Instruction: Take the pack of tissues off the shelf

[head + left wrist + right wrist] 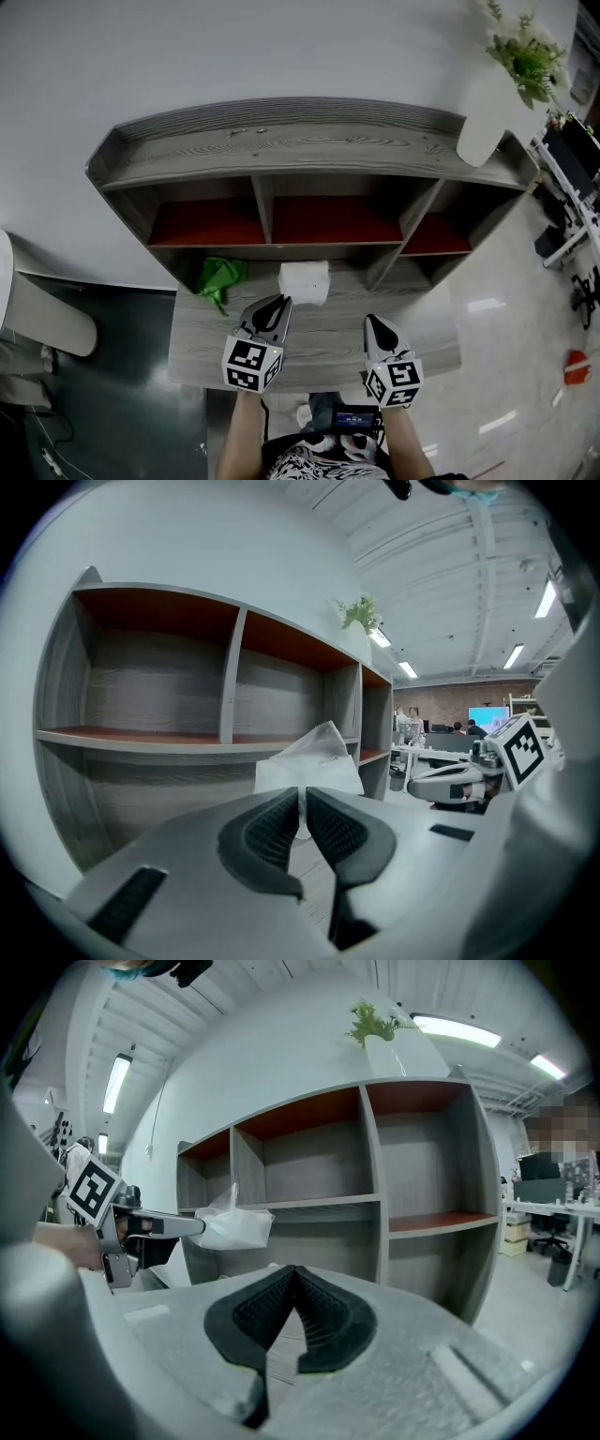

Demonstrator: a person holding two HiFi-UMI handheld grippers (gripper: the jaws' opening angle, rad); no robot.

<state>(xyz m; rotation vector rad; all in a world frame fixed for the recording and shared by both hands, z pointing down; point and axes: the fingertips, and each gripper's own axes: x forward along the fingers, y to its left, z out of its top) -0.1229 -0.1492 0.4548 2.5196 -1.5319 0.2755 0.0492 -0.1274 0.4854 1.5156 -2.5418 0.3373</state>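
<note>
The pack of tissues (pixel 305 281) is a white, soft plastic pack. My left gripper (pixel 281 303) is shut on its near edge and holds it in front of the grey wooden shelf (pixel 281 141). In the left gripper view the pack (pixel 314 761) sticks up just past the closed pads (pixel 272 832), pinched between them. The right gripper view shows the pack (pixel 234 1227) off the shelf boards, at the tip of the left gripper (pixel 173 1226). My right gripper (pixel 372 323) is shut and holds nothing, over the lower ledge to the right of the pack.
A green cloth (pixel 220 277) lies on the lower ledge (pixel 202 352) left of the pack. A white vase with a plant (pixel 497 103) stands on the shelf top at the right. The upper compartments (pixel 333 220) have red floors. Office desks and people are at the far right (pixel 450 738).
</note>
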